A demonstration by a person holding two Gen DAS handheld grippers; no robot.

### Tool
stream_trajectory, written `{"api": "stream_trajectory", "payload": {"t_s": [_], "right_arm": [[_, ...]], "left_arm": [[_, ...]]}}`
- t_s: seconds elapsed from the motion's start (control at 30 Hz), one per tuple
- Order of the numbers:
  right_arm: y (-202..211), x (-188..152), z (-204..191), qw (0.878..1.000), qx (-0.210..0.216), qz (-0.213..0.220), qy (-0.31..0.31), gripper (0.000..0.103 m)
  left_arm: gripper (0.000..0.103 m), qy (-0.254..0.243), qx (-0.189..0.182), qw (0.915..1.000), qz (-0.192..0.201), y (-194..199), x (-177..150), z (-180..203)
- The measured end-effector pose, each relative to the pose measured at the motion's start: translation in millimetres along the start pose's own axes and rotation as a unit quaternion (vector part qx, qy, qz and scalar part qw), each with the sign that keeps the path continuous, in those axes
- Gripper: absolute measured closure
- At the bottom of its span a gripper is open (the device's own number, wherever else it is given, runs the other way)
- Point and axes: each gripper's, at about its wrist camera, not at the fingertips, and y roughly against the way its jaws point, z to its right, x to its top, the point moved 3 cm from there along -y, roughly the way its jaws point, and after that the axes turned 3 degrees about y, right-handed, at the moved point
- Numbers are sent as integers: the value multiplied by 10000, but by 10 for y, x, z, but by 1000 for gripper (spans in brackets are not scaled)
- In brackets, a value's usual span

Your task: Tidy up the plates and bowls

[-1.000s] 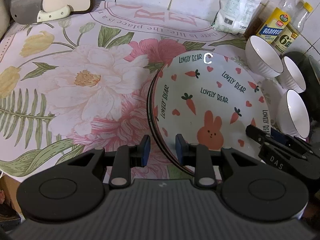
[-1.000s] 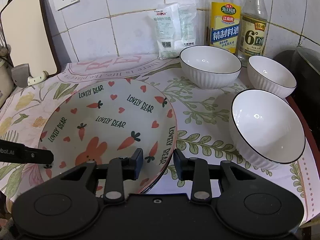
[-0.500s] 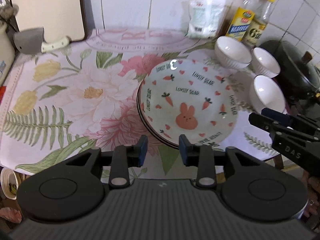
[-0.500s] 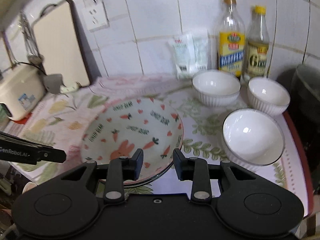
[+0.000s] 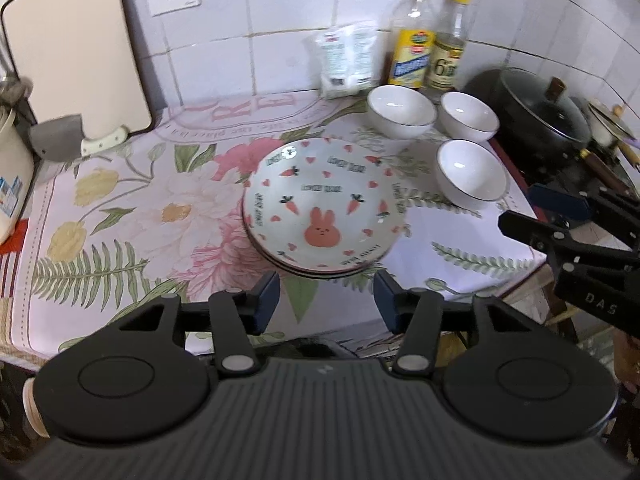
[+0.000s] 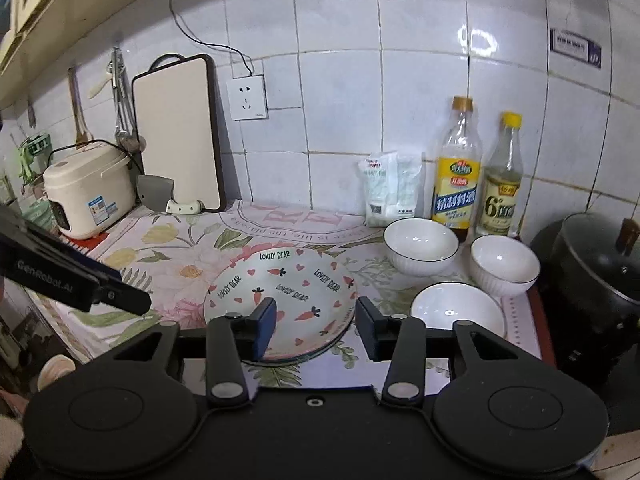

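Both grippers rose clear of plate stack (image 5: 320, 208) ahead, jaws just widened, empty. Plates looked stacked; bowls (image 6: 420, 242) beyond needed nesting next.

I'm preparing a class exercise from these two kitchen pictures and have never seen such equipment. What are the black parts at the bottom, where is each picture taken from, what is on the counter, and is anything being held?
No robot is here: a person carries a two-fingered clamp in each hand, with a camera looking along its fingers. One picture looks past the left hand-held gripper, the other past the right hand-held gripper. Each also shows in the other's picture, at the edge.

On the flowered cloth lies a stack of rabbit plates. Three white bowls stand apart beside it. Behind are two bottles, a white packet, a cutting board and a rice cooker.

Both grippers' jaws have just been opening, and nothing is between them: nothing is held.
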Motion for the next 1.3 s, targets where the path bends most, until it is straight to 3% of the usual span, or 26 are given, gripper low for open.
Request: {"api": "stream_trajectory", "payload": {"t_s": [0.2,0.43,0.53,0.83,1.0,1.2,1.3], "right_arm": [[217,-118,72,9997,-89,160,158,40],[274,-294,337,9990,-336,259,114,39],[227,-419,475,9981,-494,365,73,33],[-156,-880,879,9949,-885,471,-102,30],[-466,-1063,1091,9953,-809,445,-290,30],[-818,-1179,1244,9948,-1002,190,3,29],[-977,-1232,1266,9960,-869,138,122,29]], "left_arm": [[50,-272,-149,9995,44,-14,-26,296],[47,-426,-469,9977,225,-200,32,666],[46,-462,-617,9965,316,-321,70,816],[45,-132,-875,9944,581,-934,251,1083],[45,367,-989,9935,426,-1342,379,1104],[45,441,-1094,9925,331,-1590,433,1244],[45,525,-1161,9917,172,-1746,459,1322]]}}
